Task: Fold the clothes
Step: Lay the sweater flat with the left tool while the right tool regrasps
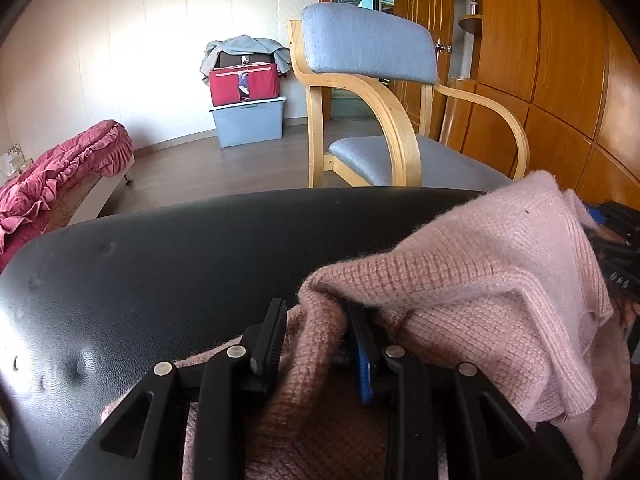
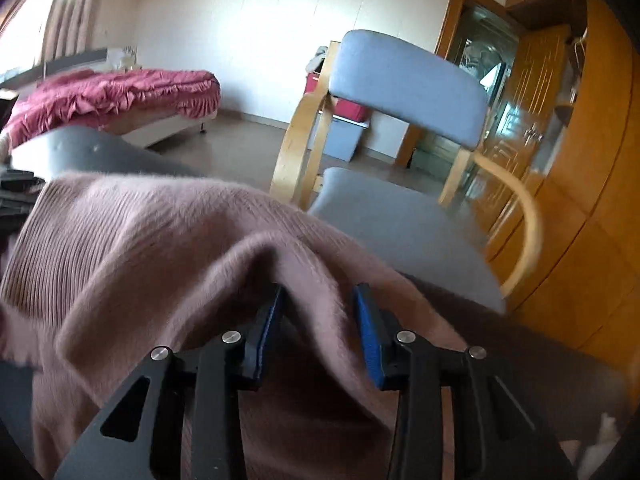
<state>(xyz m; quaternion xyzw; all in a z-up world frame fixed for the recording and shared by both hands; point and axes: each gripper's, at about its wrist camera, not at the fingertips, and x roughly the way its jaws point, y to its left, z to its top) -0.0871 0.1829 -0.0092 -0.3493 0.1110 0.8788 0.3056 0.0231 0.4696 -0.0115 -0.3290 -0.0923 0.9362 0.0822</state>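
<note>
Both grippers [image 1: 318,320] [image 2: 320,300] pinch bunched pink sweater [image 1: 460,280] folds, jaws part-open.

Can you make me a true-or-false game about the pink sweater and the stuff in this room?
1. The sweater is pink and knitted. True.
2. The left gripper has sweater fabric between its fingers. True.
3. The chair behind the sweater has a green back. False: its back and seat are grey-blue, with a light wooden frame.
4. The sweater lies on a white table. False: it lies on a black padded surface.
5. A red bag sits on top of a grey bin by the wall. True.
6. The right gripper is far from the sweater. False: sweater fabric bunches between its fingers.
</note>
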